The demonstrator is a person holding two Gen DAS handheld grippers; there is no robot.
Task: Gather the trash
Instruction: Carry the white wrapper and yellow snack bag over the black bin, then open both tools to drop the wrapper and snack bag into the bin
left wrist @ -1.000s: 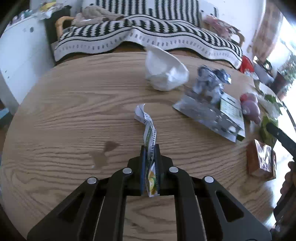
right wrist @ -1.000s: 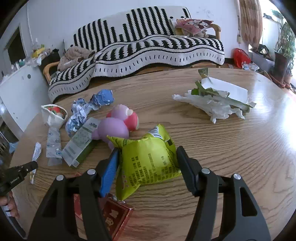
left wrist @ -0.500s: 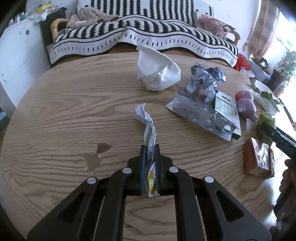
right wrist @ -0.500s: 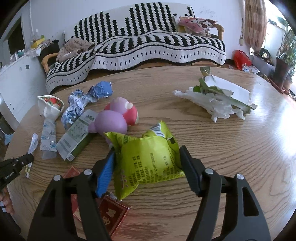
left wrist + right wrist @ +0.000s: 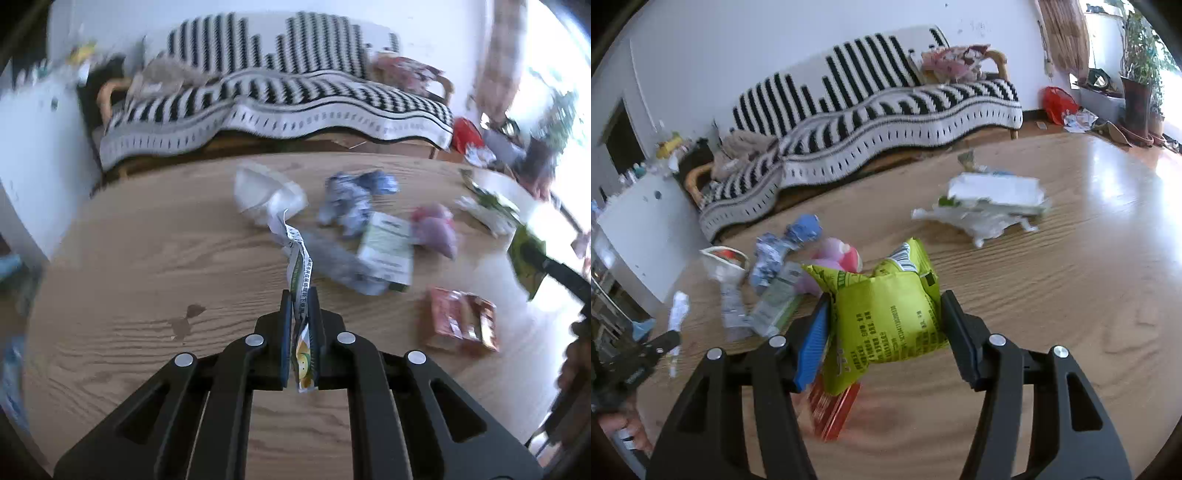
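Note:
My left gripper (image 5: 300, 295) is shut on a thin printed wrapper strip (image 5: 297, 254), which sticks up from the jaws above the round wooden table (image 5: 129, 258). In the right wrist view my right gripper (image 5: 884, 301) has its jaws closing on a puffy green snack bag (image 5: 886, 325). Both pads press its sides and the bag hangs clear of the table. The left wrist view shows that green bag (image 5: 524, 254) at the far right. The left gripper (image 5: 665, 339) with its wrapper strip (image 5: 677, 310) appears at the left edge of the right wrist view.
Loose trash lies on the table: a white crumpled bag (image 5: 258, 192), blue-silver foil (image 5: 354, 199), a green-white box (image 5: 388, 247), a pink and purple toy (image 5: 436, 232), a red packet (image 5: 461, 321), a pile of white paper and leaves (image 5: 990, 206). A striped sofa (image 5: 886, 103) stands behind.
Both grippers have risen and drawn back from the table, each carrying its item. The green bag has come up off the table, uncovering the red packet beneath.

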